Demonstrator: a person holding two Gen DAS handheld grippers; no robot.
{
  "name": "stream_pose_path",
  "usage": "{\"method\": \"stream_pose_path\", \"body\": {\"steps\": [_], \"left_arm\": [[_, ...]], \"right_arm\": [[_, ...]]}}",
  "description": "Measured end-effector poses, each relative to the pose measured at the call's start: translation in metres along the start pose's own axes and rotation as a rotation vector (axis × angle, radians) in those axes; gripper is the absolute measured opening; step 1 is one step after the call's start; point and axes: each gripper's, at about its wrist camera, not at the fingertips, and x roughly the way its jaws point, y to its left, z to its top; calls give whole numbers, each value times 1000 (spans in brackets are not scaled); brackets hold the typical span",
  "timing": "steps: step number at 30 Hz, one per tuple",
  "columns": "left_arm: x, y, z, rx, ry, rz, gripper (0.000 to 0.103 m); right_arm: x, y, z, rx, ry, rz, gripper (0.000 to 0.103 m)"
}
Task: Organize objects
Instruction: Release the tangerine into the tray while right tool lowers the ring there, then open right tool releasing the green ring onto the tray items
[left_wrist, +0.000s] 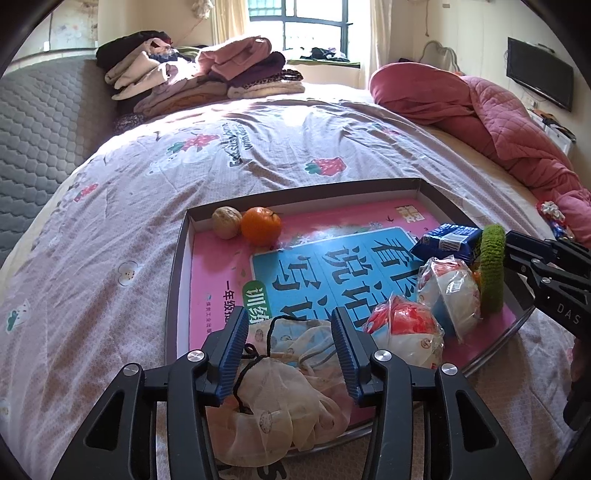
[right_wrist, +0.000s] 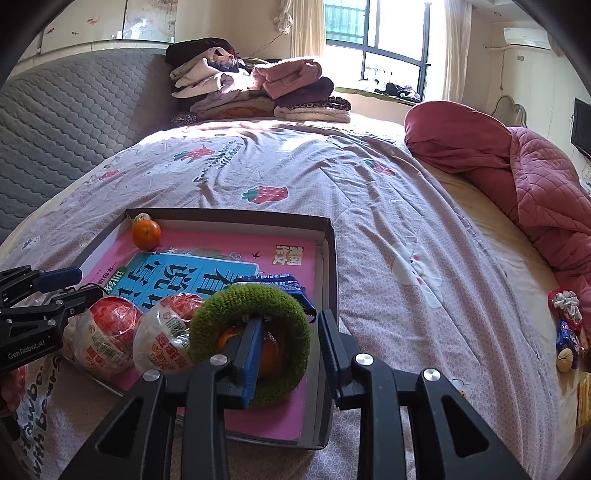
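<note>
Grippers first: your left gripper (left_wrist: 291, 350) sits at the tray's near edge, jaws apart, straddling a crumpled mesh cloth (left_wrist: 280, 387) with a black drawstring. Pads flank the cloth; I can't tell if they touch it. Your right gripper (right_wrist: 290, 347) has jaws apart too, left finger poked through the green knit ring (right_wrist: 251, 332), right finger outside it. Not clamped. The ring stands tilted on the tray's near right part, over something orange I can't identify.

Tray (left_wrist: 177, 273) is a shallow cardboard box lid on the bedspread (left_wrist: 110, 221), lined with a pink-and-blue book (left_wrist: 332, 258) with Chinese print.

Inside it, near to far:
- two bagged red-and-white packs (left_wrist: 402, 332) and (left_wrist: 450, 291), side by side, between the cloth and the ring, touching each other
- blue packet (left_wrist: 447, 243) just behind them, against the ring
- orange (left_wrist: 260, 230) and walnut (left_wrist: 226, 222) touching, in the far left corner

Outside the tray, on the bed's right edge in your right view: a small heap of wrappers and a scrunchie (right_wrist: 565, 321), well apart from the tray.

Far end: folded clothes (left_wrist: 192, 77) stacked at far left, red quilt (left_wrist: 480, 122) bunched at far right, window (left_wrist: 299, 26) behind.
</note>
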Motion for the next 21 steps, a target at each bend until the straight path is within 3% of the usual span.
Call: {"method": "stream_pose_path", "body": {"steps": [5, 16, 21], "left_arm": [[-7, 0, 2, -6, -13, -3, 57], [-28, -2, 4, -13, -50, 7, 60], [-41, -4, 6, -16, -70, 14, 67]], "right_arm": [[-9, -2, 3, 10, -27, 7, 30], [-22, -1, 8, 15, -59, 28, 37], [-30, 2, 9, 15, -76, 36, 37]]}}
